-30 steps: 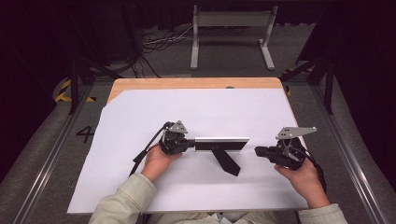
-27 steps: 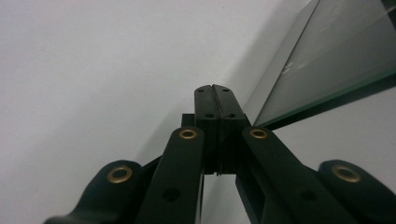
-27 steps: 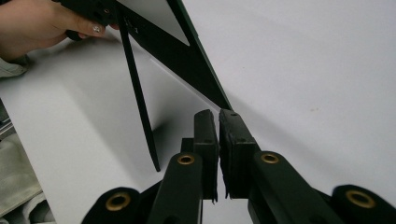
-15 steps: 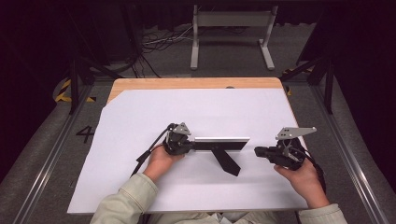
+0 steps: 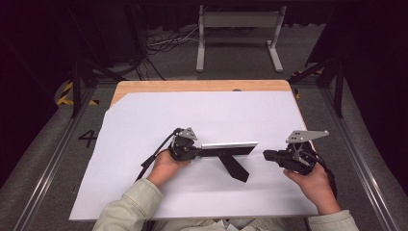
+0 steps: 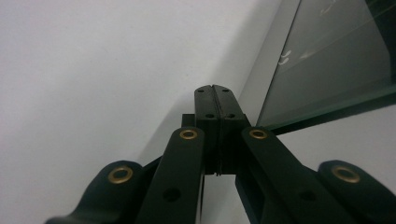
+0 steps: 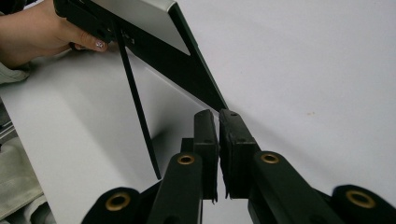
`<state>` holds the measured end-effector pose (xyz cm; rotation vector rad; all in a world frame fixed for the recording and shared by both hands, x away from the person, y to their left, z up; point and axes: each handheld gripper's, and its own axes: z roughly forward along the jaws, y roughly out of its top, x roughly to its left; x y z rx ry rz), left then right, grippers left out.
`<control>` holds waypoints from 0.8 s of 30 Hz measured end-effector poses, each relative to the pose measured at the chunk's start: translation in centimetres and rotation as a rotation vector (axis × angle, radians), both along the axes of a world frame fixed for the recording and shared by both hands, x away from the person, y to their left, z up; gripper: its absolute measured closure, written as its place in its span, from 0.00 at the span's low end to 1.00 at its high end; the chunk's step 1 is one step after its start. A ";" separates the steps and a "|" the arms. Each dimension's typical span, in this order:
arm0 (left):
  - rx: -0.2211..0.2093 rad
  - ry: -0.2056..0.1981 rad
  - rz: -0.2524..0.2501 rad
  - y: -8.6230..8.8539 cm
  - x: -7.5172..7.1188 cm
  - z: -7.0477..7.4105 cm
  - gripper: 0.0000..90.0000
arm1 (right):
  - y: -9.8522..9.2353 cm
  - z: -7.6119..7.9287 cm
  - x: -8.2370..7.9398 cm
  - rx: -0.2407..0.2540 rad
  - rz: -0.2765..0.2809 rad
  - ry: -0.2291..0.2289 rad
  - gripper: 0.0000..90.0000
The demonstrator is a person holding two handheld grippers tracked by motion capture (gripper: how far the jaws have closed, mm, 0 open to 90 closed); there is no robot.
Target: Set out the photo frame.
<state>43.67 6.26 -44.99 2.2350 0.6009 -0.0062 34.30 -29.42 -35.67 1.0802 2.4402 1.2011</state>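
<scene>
Holding a silver-edged black picture frame (image 5: pixel 230 147) upright by one end on the white surface (image 5: pixel 144 120), the left claw (image 5: pixel 196 152) is pinching it tight, its rear prop splayed out. The right claw (image 5: pixel 266 155), nearly closed and empty, is waiting just beside the free end; next it probably needs to part and grip there.

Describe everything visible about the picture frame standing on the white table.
The picture frame stands upright on its long edge on the white table, propped by a black back stand angled toward the person. Its edge looks silvery, its back black, and its front is a glass-like pane. The left claw is shut on its left end; the right claw sits just off its right end.
</scene>
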 end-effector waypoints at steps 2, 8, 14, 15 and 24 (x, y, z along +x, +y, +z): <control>0.006 0.002 -0.012 0.0 -0.1 0.0 1.00 | 0.0 0.0 0.0 0.000 0.000 -0.002 0.95; 0.015 0.026 -0.052 -0.1 -0.5 0.1 1.00 | 0.0 0.4 -0.1 0.002 -0.002 -0.009 0.95; 0.030 0.038 -0.092 -0.2 -1.0 0.2 1.00 | 0.0 1.0 -0.4 0.003 0.007 -0.019 0.96; 0.032 0.039 -0.099 -0.3 -1.1 0.2 1.00 | -0.1 1.1 -0.5 0.003 0.007 -0.024 0.96; 0.040 0.060 -0.158 -0.8 -1.9 0.2 1.00 | -0.1 1.8 -0.9 0.008 0.011 -0.039 0.97</control>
